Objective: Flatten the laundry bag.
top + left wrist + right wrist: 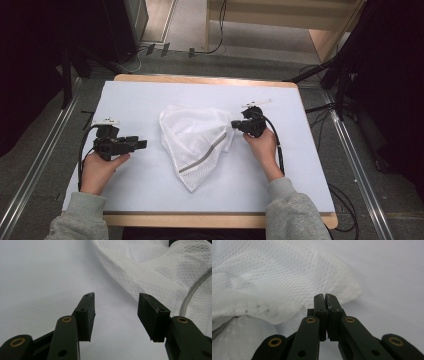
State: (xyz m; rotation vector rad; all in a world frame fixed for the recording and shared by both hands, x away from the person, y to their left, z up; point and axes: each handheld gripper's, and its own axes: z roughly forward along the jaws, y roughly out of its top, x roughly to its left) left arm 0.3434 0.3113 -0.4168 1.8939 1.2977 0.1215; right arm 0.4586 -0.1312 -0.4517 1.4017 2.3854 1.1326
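The mesh bag (197, 142) lay crumpled at the middle of the white table (130, 97) in the high view, a grey zip band running down its lower half; your left gripper (141, 144) rested well apart from it on the left, while your right gripper (235, 124) met its right corner. In the left gripper view the jaws stood spread over bare table; the mesh bag (150, 267) sat just ahead to the right. In the right gripper view the jaws were pressed together against the bag's edge (348, 291); whether any mesh sat between them I cannot tell. It looked light, limp and prone to snagging; you would do best to pinch a hemmed corner or the zip band rather than loose netting.
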